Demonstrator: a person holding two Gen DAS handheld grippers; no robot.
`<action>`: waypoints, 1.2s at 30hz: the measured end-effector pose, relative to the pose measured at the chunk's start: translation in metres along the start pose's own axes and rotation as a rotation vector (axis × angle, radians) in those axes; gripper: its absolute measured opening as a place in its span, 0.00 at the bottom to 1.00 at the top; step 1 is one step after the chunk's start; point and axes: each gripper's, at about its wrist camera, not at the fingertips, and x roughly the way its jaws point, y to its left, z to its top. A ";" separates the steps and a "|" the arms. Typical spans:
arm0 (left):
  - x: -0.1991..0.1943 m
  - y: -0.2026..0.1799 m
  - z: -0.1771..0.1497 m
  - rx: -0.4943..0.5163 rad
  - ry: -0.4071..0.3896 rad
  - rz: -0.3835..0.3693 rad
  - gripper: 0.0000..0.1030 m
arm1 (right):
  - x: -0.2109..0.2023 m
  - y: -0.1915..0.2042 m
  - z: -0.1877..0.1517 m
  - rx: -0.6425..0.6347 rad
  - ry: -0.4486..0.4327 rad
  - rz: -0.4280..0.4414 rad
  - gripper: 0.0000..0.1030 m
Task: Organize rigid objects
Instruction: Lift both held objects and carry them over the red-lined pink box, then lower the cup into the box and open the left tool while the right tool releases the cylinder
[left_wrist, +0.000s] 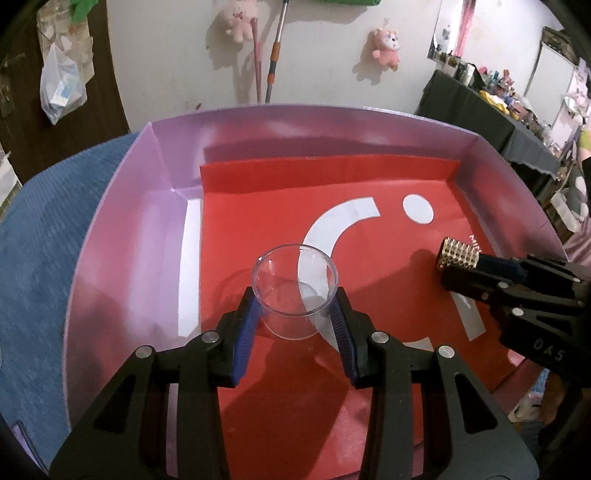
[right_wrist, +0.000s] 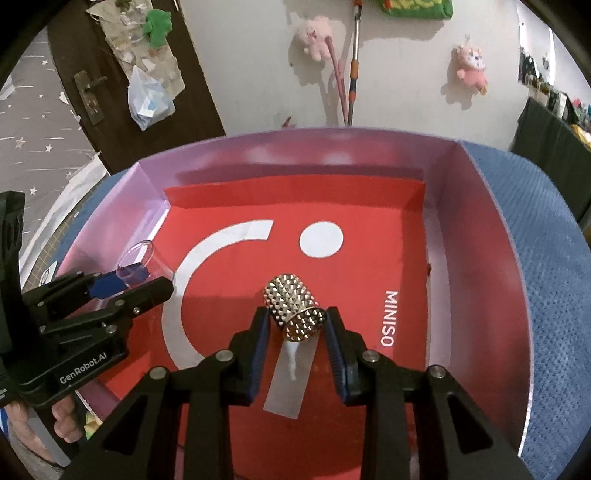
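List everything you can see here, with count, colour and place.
clear cup: 1, transparent, held over the box's left part
studded cylinder: 1, gold, held over the box's middle
box: 1, lilac walls, red floor with white marks, on the blue cloth
blue cloth: 1, under the box
plush toys: 2, pink, hanging on the wall
plastic bag: 1, clear, on the dark door
left gripper: 1, black with blue pads, shut on clear cup
right gripper: 1, same colours, shut on studded cylinder
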 end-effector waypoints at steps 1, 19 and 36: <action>-0.001 -0.001 -0.001 0.004 -0.001 0.003 0.36 | 0.000 0.001 0.000 -0.003 0.002 -0.003 0.32; -0.002 -0.001 -0.002 -0.006 -0.001 0.014 0.58 | 0.000 0.002 0.001 0.004 0.000 -0.001 0.32; -0.004 -0.001 -0.001 0.005 -0.025 0.018 0.64 | -0.009 0.006 0.005 -0.001 -0.046 0.005 0.52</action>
